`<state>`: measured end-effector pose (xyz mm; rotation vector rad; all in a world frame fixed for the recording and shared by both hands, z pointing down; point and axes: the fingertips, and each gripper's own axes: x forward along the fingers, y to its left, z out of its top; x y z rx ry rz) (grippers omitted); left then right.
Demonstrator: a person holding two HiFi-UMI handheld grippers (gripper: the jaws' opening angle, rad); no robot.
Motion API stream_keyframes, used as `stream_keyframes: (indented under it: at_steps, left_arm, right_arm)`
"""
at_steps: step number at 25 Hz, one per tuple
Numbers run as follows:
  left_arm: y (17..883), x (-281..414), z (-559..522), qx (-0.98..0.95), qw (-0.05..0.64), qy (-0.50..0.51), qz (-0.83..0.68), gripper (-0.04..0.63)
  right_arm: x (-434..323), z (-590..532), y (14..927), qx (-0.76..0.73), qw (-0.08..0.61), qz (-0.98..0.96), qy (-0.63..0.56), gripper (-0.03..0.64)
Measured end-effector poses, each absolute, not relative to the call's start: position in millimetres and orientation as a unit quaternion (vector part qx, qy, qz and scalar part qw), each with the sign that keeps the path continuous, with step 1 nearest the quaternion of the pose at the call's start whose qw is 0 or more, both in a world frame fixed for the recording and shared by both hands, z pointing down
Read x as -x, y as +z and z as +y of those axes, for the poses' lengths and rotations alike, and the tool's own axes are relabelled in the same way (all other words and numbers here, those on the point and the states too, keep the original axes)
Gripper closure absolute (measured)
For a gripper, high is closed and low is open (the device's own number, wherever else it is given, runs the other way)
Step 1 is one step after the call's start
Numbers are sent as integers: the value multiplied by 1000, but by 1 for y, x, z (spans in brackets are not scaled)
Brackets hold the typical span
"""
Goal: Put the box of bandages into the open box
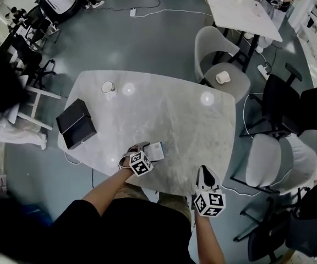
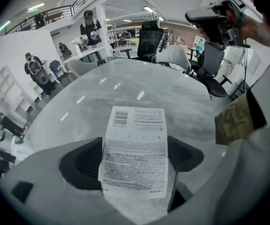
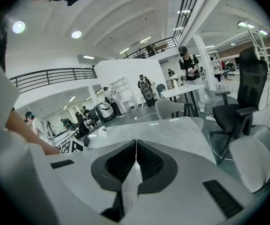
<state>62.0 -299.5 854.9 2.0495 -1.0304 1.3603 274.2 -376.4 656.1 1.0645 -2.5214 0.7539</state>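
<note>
The box of bandages (image 1: 156, 150) is white with a barcode and fine print on its face (image 2: 136, 125). My left gripper (image 1: 147, 152) is shut on it, holding it just above the marble table (image 1: 175, 114) near the front edge. In the left gripper view the box stands between the two dark pads (image 2: 86, 159) of that gripper (image 2: 135, 157). The open black box (image 1: 76, 124) sits at the table's left edge, well left of the held box. My right gripper (image 1: 205, 172) is shut on nothing at the table's front right edge, its jaws pressed together (image 3: 135, 156).
A white cup (image 1: 108, 87) stands at the table's far left. Grey chairs (image 1: 224, 70) (image 1: 279, 161) and black office chairs (image 1: 290, 106) crowd the right side. A white chair (image 1: 34, 106) stands left of the table. People stand in the room beyond.
</note>
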Motion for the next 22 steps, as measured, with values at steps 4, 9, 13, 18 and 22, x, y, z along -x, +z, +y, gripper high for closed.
stream_keyframes:
  at_steps: [4, 9, 13, 18, 22]
  left_arm:
    - [839, 17, -279, -730, 239, 491, -411, 152]
    - [820, 129, -245, -709, 257, 464, -465, 150]
    - [815, 204, -208, -696, 269, 452, -488, 152]
    - [800, 303, -174, -681, 270, 431, -526, 152]
    - [799, 366, -149, -675, 254, 443, -533, 151]
  right_arm:
    - [-208, -361, 653, -325, 164, -899, 244, 603]
    - [-96, -332, 631, -261, 169, -926, 214, 603]
    - [-25, -306, 615, -267, 151, -925, 224, 604]
    - [60, -273, 583, -279, 110, -929, 215, 604]
    - [118, -246, 580, -264, 123, -934, 205, 604]
